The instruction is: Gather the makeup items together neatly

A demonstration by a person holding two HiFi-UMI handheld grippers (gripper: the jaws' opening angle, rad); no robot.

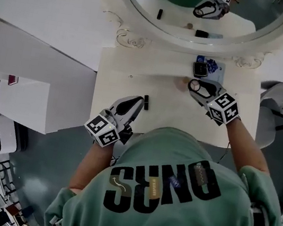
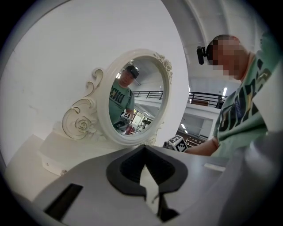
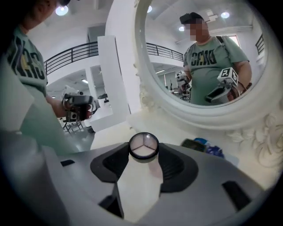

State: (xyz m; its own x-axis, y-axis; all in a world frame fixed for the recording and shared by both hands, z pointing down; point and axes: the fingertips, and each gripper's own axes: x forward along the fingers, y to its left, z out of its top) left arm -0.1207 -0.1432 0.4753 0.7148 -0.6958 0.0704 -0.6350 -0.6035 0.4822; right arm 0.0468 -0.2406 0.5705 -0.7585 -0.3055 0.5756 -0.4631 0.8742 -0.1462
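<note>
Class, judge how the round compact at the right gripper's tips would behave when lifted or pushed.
The round compact looks rigid and should hold shape. Its smooth circular rim, pinched by the right gripper, might slip or rotate. Laid flat, it would probably slide, not roll.

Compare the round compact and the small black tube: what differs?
The round compact is pale, circular and clamped between the pads of the right gripper; the small black tube is dark, slim and lies free on the table by the left gripper. Both are small makeup items.
</note>
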